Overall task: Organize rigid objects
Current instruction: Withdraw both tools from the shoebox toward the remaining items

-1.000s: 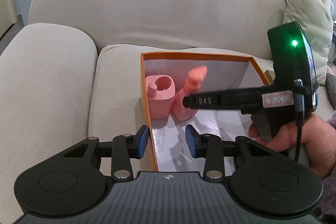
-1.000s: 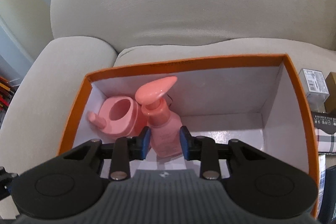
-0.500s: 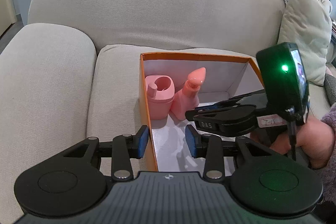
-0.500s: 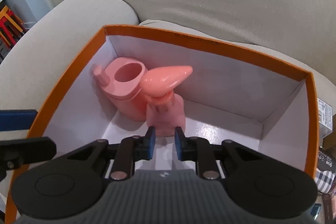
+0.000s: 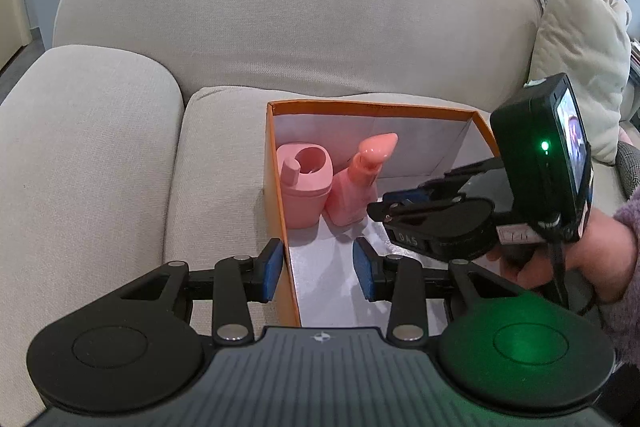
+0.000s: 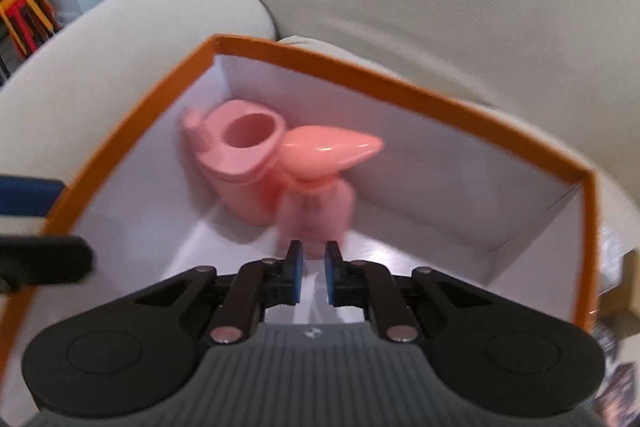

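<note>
An orange box (image 5: 372, 105) with a white inside sits on the sofa seat. In its far left corner a pink container (image 5: 306, 195) with a round opening and a pink pump bottle (image 5: 356, 195) stand upright, side by side. My left gripper (image 5: 318, 269) is open and straddles the box's left wall without pressing on it. My right gripper (image 5: 378, 211), held by a hand in a purple sleeve, hovers inside the box. In the right wrist view it (image 6: 314, 275) is shut with nothing between its pads, just short of the pump bottle (image 6: 320, 203) and the container (image 6: 240, 163).
The box rim (image 6: 400, 75) stands high around the right gripper. A beige armrest (image 5: 80, 147) rises left of the box and the backrest lies behind it. Cushions (image 5: 576, 59) lean at the right. Small cartons (image 6: 624, 279) lie past the box's right wall.
The right gripper's pads came off the pump bottle and closed. It rolled and drew back a little. The bottle stays standing in the box. The left gripper has not moved.
</note>
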Motion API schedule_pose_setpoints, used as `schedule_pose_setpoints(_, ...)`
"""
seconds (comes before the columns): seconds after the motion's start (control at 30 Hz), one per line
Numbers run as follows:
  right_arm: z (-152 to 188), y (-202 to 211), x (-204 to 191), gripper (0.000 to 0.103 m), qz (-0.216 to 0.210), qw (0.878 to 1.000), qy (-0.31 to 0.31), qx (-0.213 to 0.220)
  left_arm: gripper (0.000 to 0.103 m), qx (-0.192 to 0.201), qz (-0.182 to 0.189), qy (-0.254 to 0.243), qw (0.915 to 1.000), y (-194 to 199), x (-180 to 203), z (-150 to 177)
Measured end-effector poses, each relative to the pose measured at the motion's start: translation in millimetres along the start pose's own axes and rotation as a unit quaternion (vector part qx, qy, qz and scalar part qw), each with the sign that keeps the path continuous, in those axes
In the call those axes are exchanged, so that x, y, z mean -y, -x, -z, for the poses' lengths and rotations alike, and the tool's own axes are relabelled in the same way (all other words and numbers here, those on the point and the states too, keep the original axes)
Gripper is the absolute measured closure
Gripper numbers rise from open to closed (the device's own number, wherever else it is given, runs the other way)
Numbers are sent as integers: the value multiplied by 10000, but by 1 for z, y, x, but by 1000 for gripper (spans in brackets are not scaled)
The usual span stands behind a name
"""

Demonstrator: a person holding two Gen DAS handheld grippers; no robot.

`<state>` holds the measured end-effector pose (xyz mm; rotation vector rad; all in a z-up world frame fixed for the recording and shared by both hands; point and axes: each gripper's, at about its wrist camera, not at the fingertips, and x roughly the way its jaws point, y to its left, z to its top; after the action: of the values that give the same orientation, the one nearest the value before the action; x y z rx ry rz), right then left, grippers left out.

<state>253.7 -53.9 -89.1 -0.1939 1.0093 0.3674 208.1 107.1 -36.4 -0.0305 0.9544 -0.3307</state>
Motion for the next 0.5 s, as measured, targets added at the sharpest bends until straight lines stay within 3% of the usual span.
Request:
schedule_pose_setpoints(0.1, -2, -4, 0, 71, -11, 9999, 135, -3, 60, -7, 4, 12, 10000, 1, 0, 0)
schedule_pose_setpoints(0.23, -2, -5, -2, 77, -105, 9994, 301, 100, 60, -2, -2, 17, 10000, 1, 0, 0)
schedule_pose_setpoints(0.5, 1, 1, 7, 75, -45, 9998, -155, 103, 60, -20, -51, 46, 10000, 1, 2, -2)
